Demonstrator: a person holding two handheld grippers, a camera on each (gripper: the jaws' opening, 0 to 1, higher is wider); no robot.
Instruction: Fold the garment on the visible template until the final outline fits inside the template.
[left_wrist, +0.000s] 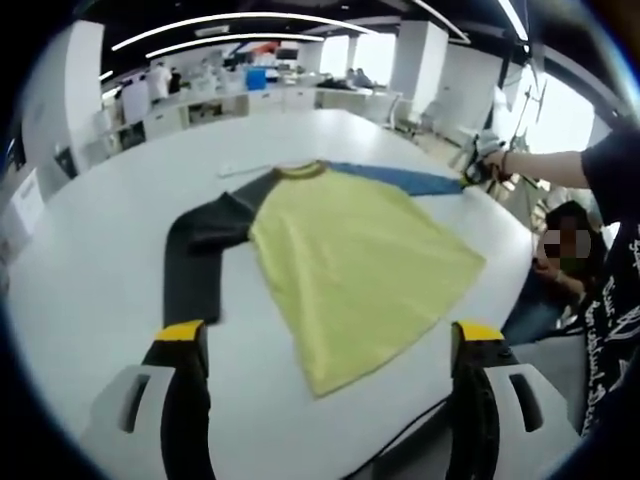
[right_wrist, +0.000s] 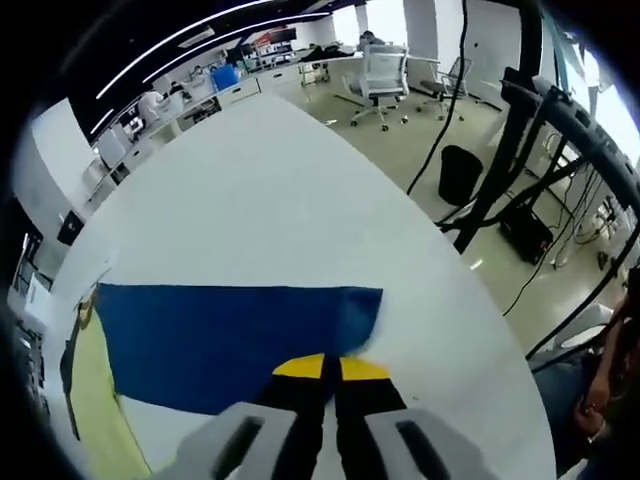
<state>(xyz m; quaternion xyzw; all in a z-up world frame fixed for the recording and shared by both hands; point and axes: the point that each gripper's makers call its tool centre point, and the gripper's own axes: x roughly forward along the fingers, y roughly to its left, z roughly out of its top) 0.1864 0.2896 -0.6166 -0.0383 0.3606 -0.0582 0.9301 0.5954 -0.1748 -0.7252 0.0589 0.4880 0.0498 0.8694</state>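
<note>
Long-sleeve shirt (left_wrist: 355, 265) lies flat on the white surface (left_wrist: 100, 290), yellow body, collar end away from the left camera, hem toward it. In the left gripper view the long axis runs from the collar (left_wrist: 303, 171) at upper middle down to the hem corner at lower middle, slightly slanted to the right. Dark grey sleeve (left_wrist: 205, 245) goes out left of the body, then bends down toward the camera. Blue sleeve (left_wrist: 400, 178) stretches straight out to the right, toward the surface edge.

Left tongs (left_wrist: 330, 335) spread wide apart, yellow tips either side of the hem, above the surface, holding nothing.

Right tongs (right_wrist: 331, 366) pressed together, yellow tips meeting over the lower edge of the blue sleeve (right_wrist: 230, 335) near its cuff corner; looks like cloth is pinched, grip itself is hidden under the tips. The same tongs show far right in the left gripper view (left_wrist: 478, 170), at the cuff end, with a person's forearm (left_wrist: 545, 168) behind.

In the right gripper view the sleeve lies as a wide blue band across the frame, yellow body (right_wrist: 95, 410) at the left end.

Office chair (right_wrist: 380, 75) and black bin (right_wrist: 458, 175) on the floor beyond the surface edge.
</note>
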